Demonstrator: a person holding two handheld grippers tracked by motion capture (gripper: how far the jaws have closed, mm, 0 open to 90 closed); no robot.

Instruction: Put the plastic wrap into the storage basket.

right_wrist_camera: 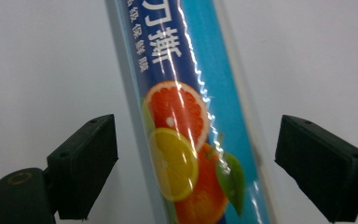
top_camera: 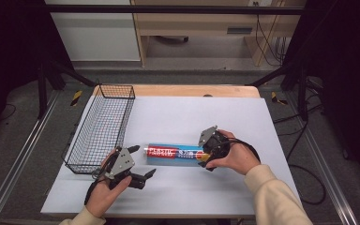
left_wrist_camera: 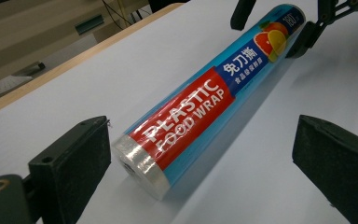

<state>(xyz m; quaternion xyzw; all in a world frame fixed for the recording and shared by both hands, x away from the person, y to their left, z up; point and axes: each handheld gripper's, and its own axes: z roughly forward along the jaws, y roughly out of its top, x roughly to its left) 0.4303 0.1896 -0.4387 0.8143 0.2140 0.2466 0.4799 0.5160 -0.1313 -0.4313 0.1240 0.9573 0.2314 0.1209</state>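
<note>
Straddling roll [top_camera: 176,153] on table [top_camera: 243,117] with right tool [right_wrist_camera: 196,168], jaws spread, not pinching; left tool [left_wrist_camera: 200,172] spread beside near end. Probably light, stiff, slippery film; best gripped across barrel near ends. Basket [top_camera: 102,126] nearby.

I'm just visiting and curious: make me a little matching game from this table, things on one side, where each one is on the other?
Things:
1. wire basket
2. roll of plastic wrap
3. left gripper
4. right gripper

Places:
A. lying flat mid-table
B. at the roll's fruit-picture end
C. along the table's left edge
D. open, at the roll's clear end

Pairs: 1-C, 2-A, 3-D, 4-B
</note>
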